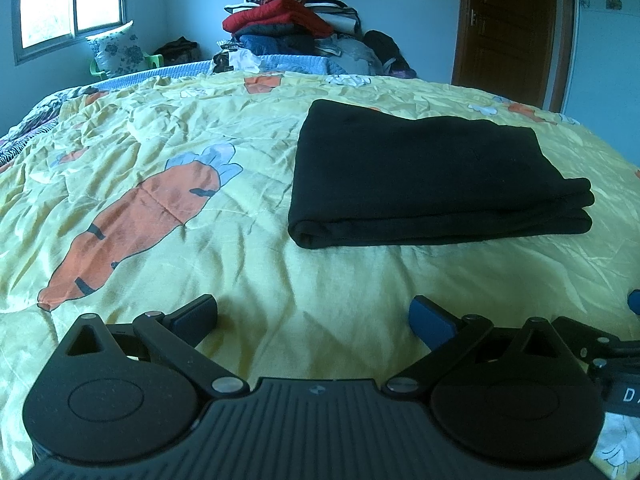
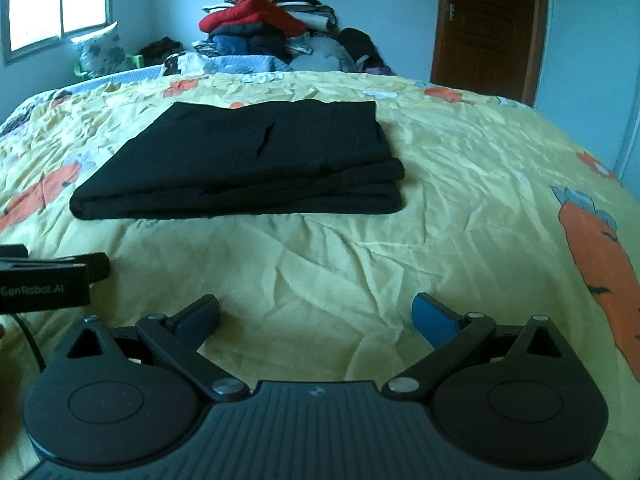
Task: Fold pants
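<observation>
The black pants [image 1: 432, 176] lie folded into a flat layered rectangle on the yellow carrot-print bedspread [image 1: 200, 240]. In the right wrist view the pants [image 2: 248, 164] sit ahead and to the left. My left gripper [image 1: 314, 320] is open and empty, held low over the bedspread, short of the pants' near edge. My right gripper [image 2: 316, 318] is open and empty too, also back from the pants. The left gripper's body [image 2: 48, 280] shows at the left edge of the right wrist view.
A tall pile of clothes [image 1: 292, 20] stands beyond the far edge of the bed. A window [image 1: 68, 0] is at the back left, a brown door [image 1: 512, 28] at the back right. A pillow on a green chair [image 1: 120, 52] stands below the window.
</observation>
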Available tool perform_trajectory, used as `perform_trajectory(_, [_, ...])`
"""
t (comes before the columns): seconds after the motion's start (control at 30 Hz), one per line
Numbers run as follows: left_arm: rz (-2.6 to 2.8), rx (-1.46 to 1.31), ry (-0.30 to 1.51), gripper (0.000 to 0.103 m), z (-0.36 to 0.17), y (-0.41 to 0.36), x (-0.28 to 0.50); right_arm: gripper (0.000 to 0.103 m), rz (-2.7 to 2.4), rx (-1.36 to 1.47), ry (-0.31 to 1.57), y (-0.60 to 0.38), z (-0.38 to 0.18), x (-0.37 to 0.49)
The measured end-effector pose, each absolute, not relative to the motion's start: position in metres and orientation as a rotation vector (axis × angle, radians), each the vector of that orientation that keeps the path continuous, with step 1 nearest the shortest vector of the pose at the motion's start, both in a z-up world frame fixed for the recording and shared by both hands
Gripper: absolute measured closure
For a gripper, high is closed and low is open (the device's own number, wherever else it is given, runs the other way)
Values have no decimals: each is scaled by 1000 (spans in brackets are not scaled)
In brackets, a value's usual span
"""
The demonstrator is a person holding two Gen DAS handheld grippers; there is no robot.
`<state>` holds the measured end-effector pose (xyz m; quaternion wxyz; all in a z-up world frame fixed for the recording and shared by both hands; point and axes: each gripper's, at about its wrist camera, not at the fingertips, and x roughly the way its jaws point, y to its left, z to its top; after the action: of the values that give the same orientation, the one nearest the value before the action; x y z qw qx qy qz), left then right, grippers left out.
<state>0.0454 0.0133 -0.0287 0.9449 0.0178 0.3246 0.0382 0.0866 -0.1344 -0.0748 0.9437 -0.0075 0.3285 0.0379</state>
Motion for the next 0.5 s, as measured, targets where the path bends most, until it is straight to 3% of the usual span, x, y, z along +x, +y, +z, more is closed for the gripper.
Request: perform_trajectory(0.5, [78, 34, 661, 0, -29, 13, 45, 0, 79, -11, 671, -136, -75, 86])
